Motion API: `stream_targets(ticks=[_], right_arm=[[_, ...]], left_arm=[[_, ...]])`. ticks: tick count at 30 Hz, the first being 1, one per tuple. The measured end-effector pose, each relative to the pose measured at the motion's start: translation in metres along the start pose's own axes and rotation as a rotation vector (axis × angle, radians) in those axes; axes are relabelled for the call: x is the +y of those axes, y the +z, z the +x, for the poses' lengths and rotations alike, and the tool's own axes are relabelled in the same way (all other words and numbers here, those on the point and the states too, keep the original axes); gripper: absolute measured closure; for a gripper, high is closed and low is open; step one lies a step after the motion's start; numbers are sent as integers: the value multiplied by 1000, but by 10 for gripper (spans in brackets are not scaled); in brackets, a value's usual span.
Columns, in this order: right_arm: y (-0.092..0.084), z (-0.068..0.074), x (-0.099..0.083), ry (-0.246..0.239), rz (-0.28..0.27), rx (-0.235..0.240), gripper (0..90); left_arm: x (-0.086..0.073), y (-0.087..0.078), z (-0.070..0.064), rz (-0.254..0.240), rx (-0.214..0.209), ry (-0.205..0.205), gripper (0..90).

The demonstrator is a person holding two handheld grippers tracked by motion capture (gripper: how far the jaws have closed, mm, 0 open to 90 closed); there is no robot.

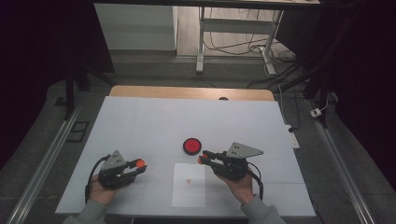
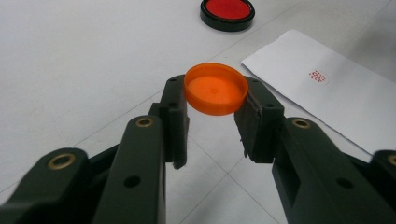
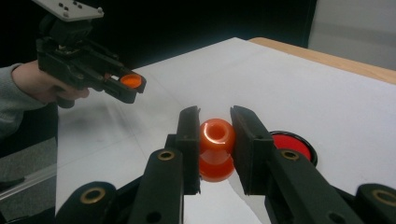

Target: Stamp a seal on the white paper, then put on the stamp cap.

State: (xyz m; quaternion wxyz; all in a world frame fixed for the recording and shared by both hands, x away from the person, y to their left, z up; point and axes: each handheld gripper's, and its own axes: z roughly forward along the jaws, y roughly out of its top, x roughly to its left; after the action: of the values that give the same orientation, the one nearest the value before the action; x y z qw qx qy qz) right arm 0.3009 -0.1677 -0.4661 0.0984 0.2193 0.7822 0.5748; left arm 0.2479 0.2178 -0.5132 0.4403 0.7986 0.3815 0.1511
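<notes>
My left gripper (image 1: 138, 164) sits at the near left of the white table, shut on a shallow orange cap (image 2: 215, 88) held hollow side up between its pads. To the right, my right gripper (image 1: 203, 159) points left, shut on a small orange stamp body (image 3: 216, 148) that hangs above the table. The same cap (image 3: 130, 80) is seen in the left gripper (image 3: 133, 86) across from it. A round red ink pad (image 1: 192, 146) in a black case lies just beyond the two grippers. A white paper slip (image 1: 188, 189) with a small red stamp mark (image 2: 318, 76) lies between the hands.
The table top (image 1: 154, 121) is covered in white, with a wooden edge (image 1: 187, 92) at the far side. Beyond it stand desk legs and loose cables (image 1: 261, 46) on the floor. Metal rails (image 1: 44, 163) run along both sides of the table.
</notes>
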Motion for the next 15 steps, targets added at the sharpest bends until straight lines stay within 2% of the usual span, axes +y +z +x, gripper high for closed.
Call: stream_targets(ticks=[15], right_arm=[[-2,-1,3,2,-1,-2,721]], left_arm=[[1,-1,0,-5,-2,5,650]])
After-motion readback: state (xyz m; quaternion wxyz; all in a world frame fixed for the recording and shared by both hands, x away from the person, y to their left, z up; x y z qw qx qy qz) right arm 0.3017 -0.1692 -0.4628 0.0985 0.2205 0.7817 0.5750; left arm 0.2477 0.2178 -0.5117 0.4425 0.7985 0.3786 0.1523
